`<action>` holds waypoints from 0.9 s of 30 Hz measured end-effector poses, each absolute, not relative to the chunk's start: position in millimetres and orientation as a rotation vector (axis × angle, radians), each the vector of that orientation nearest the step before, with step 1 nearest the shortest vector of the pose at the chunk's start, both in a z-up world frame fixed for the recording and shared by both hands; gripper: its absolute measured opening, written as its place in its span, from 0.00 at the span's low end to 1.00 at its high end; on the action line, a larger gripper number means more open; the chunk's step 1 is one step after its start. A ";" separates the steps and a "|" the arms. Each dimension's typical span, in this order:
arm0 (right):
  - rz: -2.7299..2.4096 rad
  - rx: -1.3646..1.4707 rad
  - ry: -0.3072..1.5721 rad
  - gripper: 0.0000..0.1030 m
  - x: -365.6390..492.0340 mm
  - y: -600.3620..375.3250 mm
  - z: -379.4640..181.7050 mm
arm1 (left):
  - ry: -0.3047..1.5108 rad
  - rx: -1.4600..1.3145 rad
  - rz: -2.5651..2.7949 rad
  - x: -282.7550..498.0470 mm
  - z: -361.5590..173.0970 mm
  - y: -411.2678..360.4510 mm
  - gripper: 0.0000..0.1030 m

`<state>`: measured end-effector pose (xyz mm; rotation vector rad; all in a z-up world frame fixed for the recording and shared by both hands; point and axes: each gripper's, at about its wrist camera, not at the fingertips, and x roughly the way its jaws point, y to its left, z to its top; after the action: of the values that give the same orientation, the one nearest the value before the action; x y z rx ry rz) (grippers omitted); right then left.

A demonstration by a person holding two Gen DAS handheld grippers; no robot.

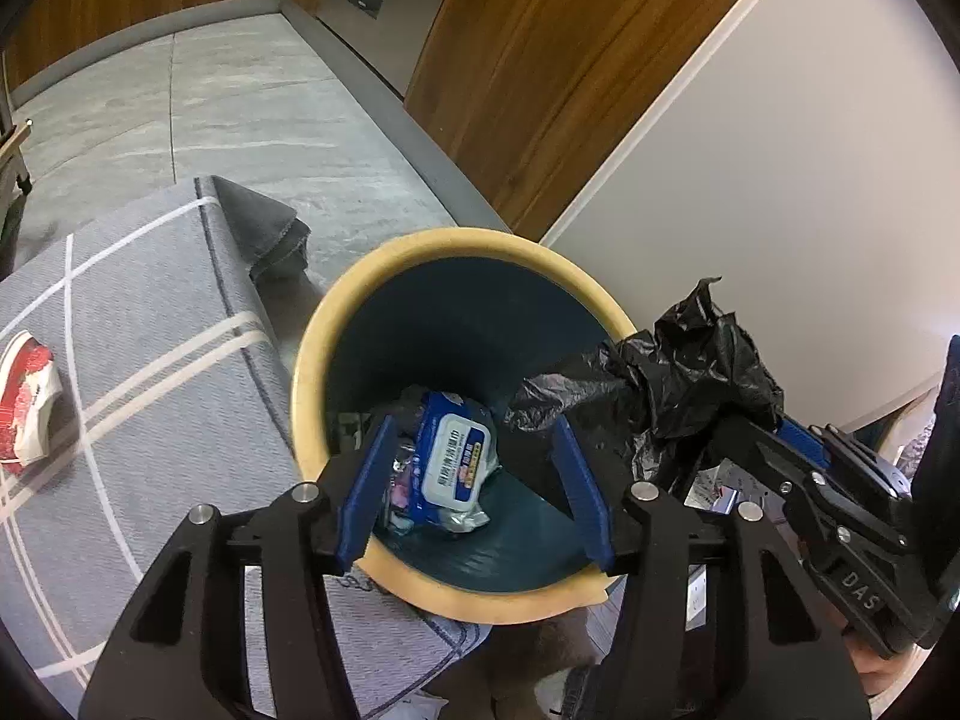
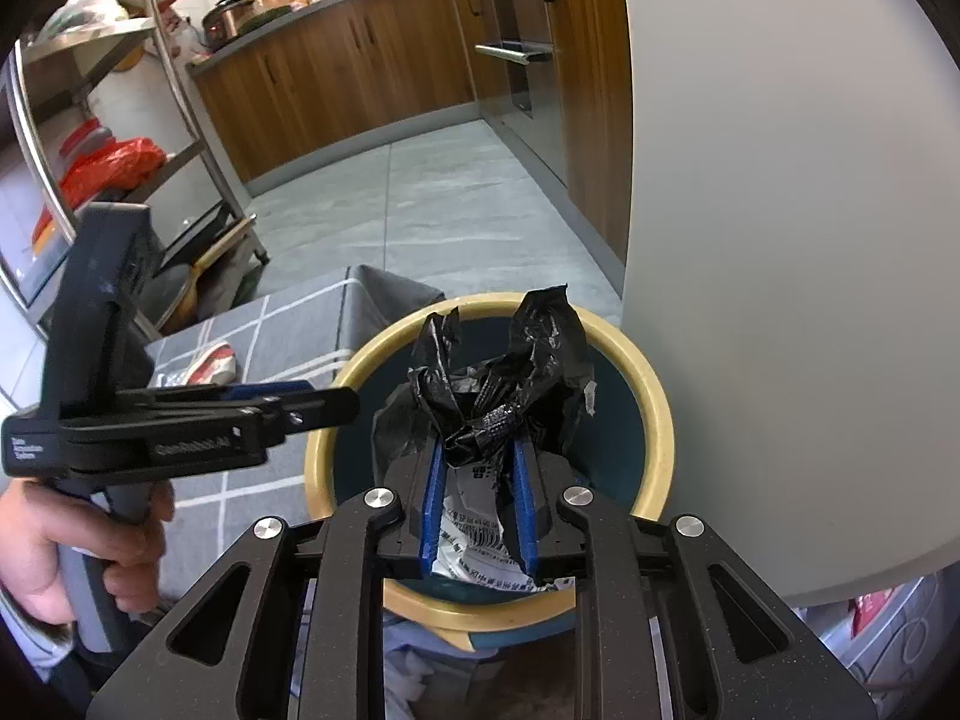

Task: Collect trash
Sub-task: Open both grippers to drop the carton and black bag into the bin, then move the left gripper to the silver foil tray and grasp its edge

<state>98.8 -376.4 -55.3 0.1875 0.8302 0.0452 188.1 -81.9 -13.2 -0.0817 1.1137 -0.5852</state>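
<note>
Two black hand-held grippers with blue pads hang over a round bin with a yellow rim and dark teal inside (image 1: 312,360), which stands beside a grey mat with white stripes (image 1: 150,324). Its left gripper (image 1: 474,480) stands about half open with nothing between its pads, above a blue-and-white wipes packet (image 1: 453,456) lying in the bin. Nearly closed, the right gripper (image 2: 478,450) pinches a crumpled black plastic bag (image 2: 504,372) just above the bin's mouth.

Both views bright, even daylight; soft shadows. Strong fisheye bowing, black vignette at corners. Glare on wall (image 2: 780,240) at 3 o'clock. Bin (image 1: 312,372) interior dim. Focus sharp throughout.
</note>
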 end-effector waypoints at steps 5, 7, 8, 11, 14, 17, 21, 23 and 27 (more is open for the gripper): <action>0.044 0.187 0.847 0.24 102.9 -374.5 -60.0 | 1.097 -0.084 -0.568 187.4 -3.8 -70.0 0.58; 0.042 0.178 0.853 0.28 106.3 -371.7 -61.3 | 1.090 -0.080 -0.562 186.0 0.7 -64.4 0.62; 0.040 0.172 0.856 0.30 107.3 -370.8 -62.2 | 1.085 -0.077 -0.558 185.5 2.8 -61.6 0.62; 0.026 0.144 0.855 0.40 110.3 -364.7 -63.0 | 1.076 -0.081 -0.547 184.6 7.7 -49.2 0.66; 0.025 0.133 0.854 0.48 111.7 -360.1 -63.0 | 1.068 -0.090 -0.530 183.5 12.6 -34.8 0.68; 0.027 0.130 0.856 0.49 112.2 -357.5 -63.5 | 1.057 -0.097 -0.513 181.1 16.9 -19.8 0.69; 0.034 0.130 0.857 0.51 112.4 -355.0 -63.6 | 1.047 -0.109 -0.485 180.0 20.3 -0.6 0.69; 0.041 0.131 0.856 0.51 113.2 -353.9 -63.6 | 1.040 -0.103 -0.472 177.8 21.1 8.9 0.69; 0.058 0.136 0.855 0.52 114.5 -349.3 -62.9 | 1.034 -0.077 -0.438 175.2 18.5 27.4 0.71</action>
<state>114.5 -349.3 -62.9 0.1362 0.8553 0.0581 175.2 27.4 18.5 -0.0766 1.0344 -0.4379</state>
